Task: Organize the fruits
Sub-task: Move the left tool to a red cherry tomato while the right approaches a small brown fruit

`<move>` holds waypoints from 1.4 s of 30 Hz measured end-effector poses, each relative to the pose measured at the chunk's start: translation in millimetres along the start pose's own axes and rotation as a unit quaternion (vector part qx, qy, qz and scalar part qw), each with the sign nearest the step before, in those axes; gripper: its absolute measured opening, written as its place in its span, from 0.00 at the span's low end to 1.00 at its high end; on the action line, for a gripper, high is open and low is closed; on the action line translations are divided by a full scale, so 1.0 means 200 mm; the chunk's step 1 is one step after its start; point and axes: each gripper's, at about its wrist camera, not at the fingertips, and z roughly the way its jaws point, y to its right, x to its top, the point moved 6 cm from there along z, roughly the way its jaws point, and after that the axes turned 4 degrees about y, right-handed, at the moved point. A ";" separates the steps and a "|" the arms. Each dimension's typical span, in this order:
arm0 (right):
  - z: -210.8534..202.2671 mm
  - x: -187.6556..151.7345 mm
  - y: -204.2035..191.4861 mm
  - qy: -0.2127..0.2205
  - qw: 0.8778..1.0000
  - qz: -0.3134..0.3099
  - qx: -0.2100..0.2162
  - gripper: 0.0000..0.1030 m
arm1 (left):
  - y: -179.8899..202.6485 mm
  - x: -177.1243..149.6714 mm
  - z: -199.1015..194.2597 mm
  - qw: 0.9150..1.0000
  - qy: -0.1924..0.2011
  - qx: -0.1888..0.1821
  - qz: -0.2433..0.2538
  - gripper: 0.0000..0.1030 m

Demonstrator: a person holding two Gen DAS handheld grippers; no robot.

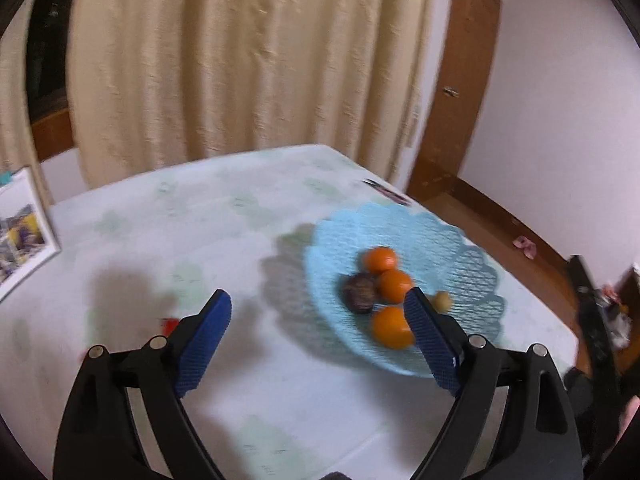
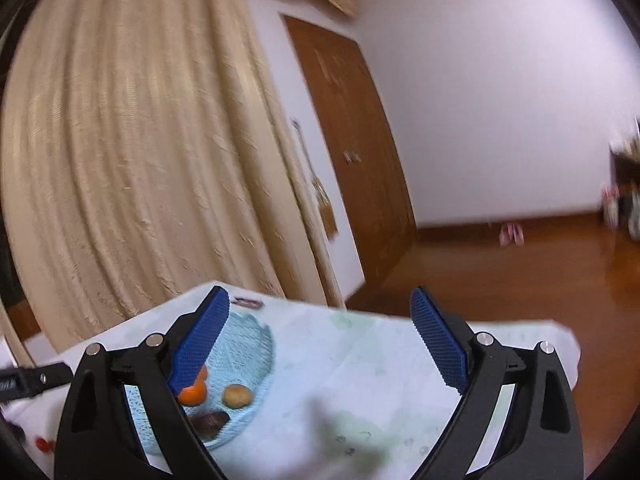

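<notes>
Left gripper [image 1: 318,322] hangs above the table with its blue pads spread wide and nothing between them; the right gripper [image 2: 320,332] is likewise spread and empty. Ahead of the left gripper and a little to its right sits a pale blue lattice fruit plate [image 1: 448,232], already holding three oranges [image 1: 394,286], a dark round fruit [image 1: 360,292] and a small yellowish-brown fruit [image 1: 442,300]. The nearest orange lies just beside the left gripper's right-hand pad in the view, though the gripper seems raised over it, not touching.

What looks still unsorted is a small red thing [image 1: 170,324] on the tablecloth [image 1: 200,220], low and to the left of the left gripper, half hidden by its left finger; blur keeps me from naming it. It is roundish as far as can be told, so no long axis matters. From the right gripper the same red spot [image 2: 42,444] lies far down-left, beyond the plate, so the left gripper is judged the nearer one.

A picture book [image 1: 24,228] lies well off to the left, a dark wrapper-like item [image 1: 388,192] beyond the plate; neither blocks the way. Only the plate's rim stands close to that path
</notes>
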 end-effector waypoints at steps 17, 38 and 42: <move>-0.09 -0.15 -0.37 -0.091 0.983 -0.073 0.143 0.97 | -0.68 -0.02 -0.24 0.991 0.013 0.116 -0.062 0.85; -0.30 -0.62 -1.14 -0.301 0.866 -0.195 0.348 0.97 | -1.05 -0.42 0.09 0.972 -0.175 0.100 -0.118 0.58; -0.30 -0.66 -1.20 -0.324 0.852 -0.200 0.360 0.97 | -1.04 -0.42 0.10 0.974 -0.172 0.106 -0.105 0.53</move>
